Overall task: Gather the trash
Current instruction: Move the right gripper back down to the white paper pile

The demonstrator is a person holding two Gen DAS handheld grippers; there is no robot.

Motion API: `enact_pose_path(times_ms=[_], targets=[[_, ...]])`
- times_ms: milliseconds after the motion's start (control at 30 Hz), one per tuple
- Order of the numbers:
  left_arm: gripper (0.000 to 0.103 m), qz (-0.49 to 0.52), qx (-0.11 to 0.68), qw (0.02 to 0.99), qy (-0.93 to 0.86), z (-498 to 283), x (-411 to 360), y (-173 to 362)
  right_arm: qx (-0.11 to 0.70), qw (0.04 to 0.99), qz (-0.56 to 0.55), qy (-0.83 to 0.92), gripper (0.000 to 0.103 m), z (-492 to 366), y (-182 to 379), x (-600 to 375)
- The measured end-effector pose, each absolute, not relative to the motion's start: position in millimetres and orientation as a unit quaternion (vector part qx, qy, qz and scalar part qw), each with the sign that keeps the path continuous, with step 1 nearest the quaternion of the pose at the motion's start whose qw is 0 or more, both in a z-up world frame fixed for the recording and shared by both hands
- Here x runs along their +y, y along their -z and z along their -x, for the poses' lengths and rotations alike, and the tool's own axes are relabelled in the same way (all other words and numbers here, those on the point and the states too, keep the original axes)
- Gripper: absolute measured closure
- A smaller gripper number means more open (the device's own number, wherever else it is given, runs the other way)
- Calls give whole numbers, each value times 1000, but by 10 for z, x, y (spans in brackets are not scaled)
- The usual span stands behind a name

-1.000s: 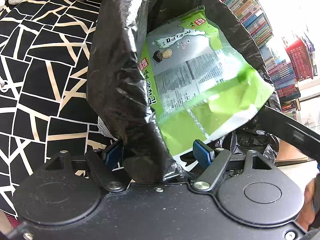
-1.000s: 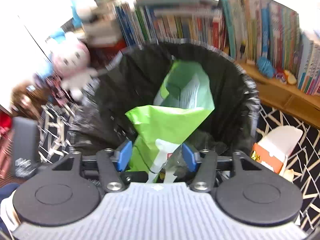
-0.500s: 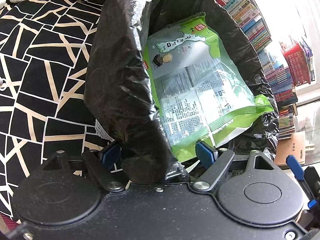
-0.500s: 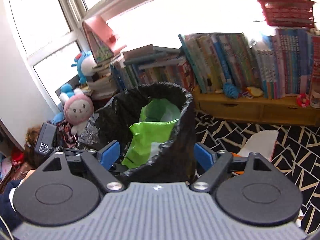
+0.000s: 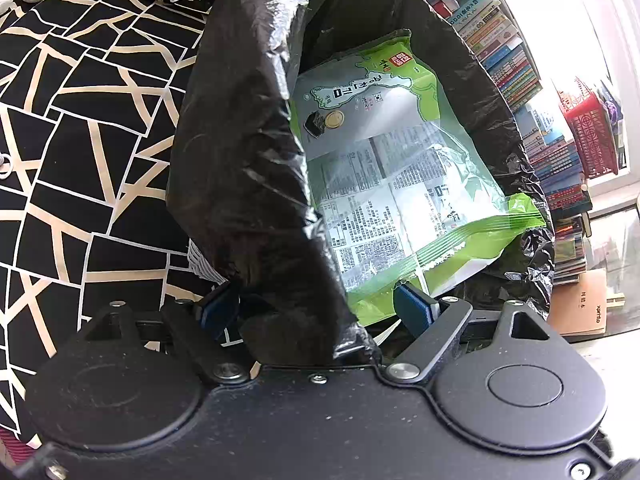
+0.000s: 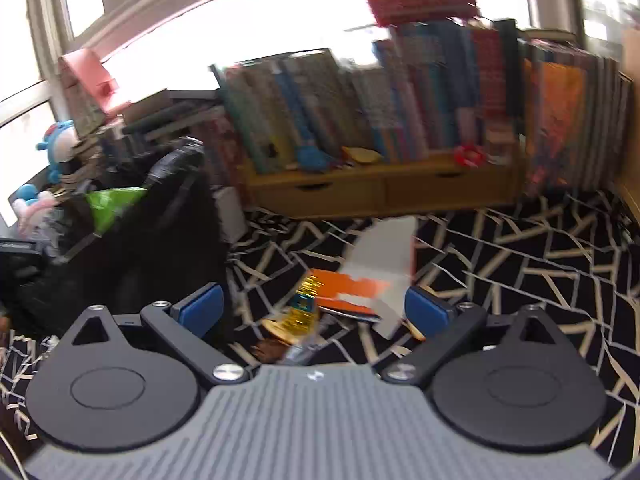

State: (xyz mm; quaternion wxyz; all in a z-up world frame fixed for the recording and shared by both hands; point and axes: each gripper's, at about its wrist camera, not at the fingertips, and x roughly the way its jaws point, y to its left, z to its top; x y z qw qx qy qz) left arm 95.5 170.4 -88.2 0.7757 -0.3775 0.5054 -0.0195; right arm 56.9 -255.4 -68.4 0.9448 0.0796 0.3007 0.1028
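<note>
**Next up: torn carton on the rug**

My right gripper has just been opening, jaws wide w/ nothing between. Just ahead: orange-white carton on patterned rug — light, crushable, so I'd pinch the stiff flap. Left gripper has been opening too, black bag rim between pads; green wrapper already inside.

One black bag was seen, and one green wrapper was counted inside it. On the floor, one orange and white carton was counted, with one gold wrapper beside it. Two drawers were made out in one wooden shelf. One red basket was noted. The books were too blurred and too many to be counted. Two plush toys were counted, one blue, one pink.
</note>
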Motion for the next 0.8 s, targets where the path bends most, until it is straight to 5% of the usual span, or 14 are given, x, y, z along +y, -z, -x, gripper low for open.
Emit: enact_pose_path(times_ms=[800], targets=[[17, 384, 501, 776, 17, -961, 1703, 871, 248, 968, -39, 7, 0, -275, 1741, -3143]])
